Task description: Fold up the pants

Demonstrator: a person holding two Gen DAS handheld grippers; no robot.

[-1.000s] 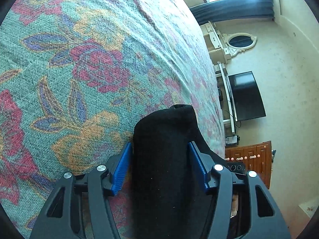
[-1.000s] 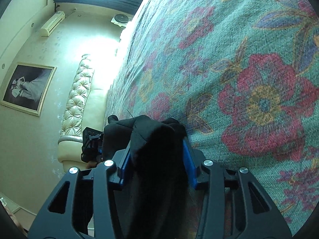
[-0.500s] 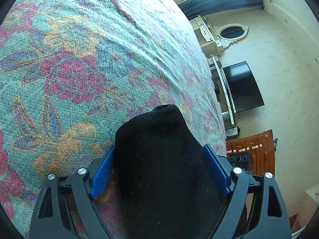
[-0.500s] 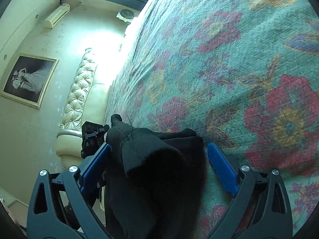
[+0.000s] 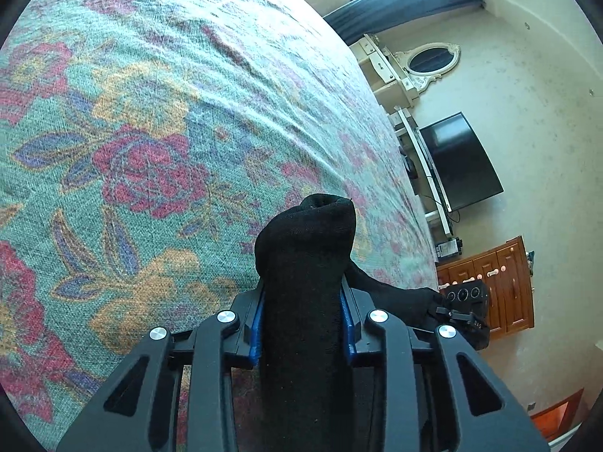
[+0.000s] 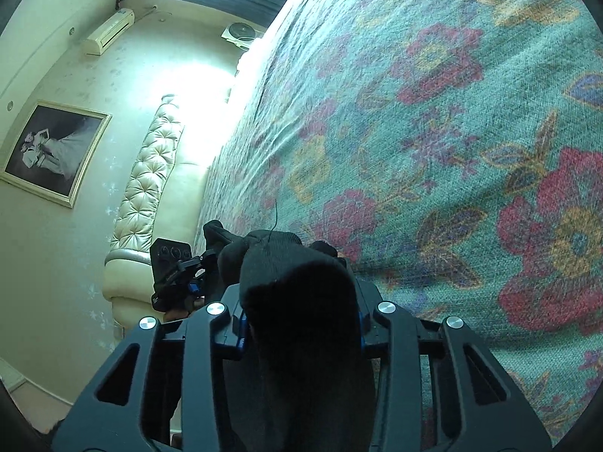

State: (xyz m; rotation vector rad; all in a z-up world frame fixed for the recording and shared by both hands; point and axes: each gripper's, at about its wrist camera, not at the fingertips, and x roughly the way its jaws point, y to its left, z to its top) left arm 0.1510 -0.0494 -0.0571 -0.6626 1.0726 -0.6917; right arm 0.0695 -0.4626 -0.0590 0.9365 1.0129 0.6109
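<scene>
The black pants (image 5: 305,263) bunch up between the blue pads of my left gripper (image 5: 303,324), which is shut on them just above the floral bedspread (image 5: 150,132). A strip of the black cloth runs right to the other gripper (image 5: 465,309). In the right wrist view my right gripper (image 6: 299,324) is shut on another fold of the black pants (image 6: 294,275), with the left gripper (image 6: 177,275) close by at its left. Most of the pants are hidden below both grippers.
The floral bedspread (image 6: 433,132) fills most of both views. A TV (image 5: 459,165), a mirror (image 5: 429,62) and a wooden cabinet (image 5: 497,290) stand past the bed's right edge. A tufted cream headboard (image 6: 147,177) and a framed picture (image 6: 52,150) lie past its left edge.
Half a second ago both grippers stood wide open around the cloth. Both have now closed on the black pants again, and the cloth stands up narrower between the pads.
</scene>
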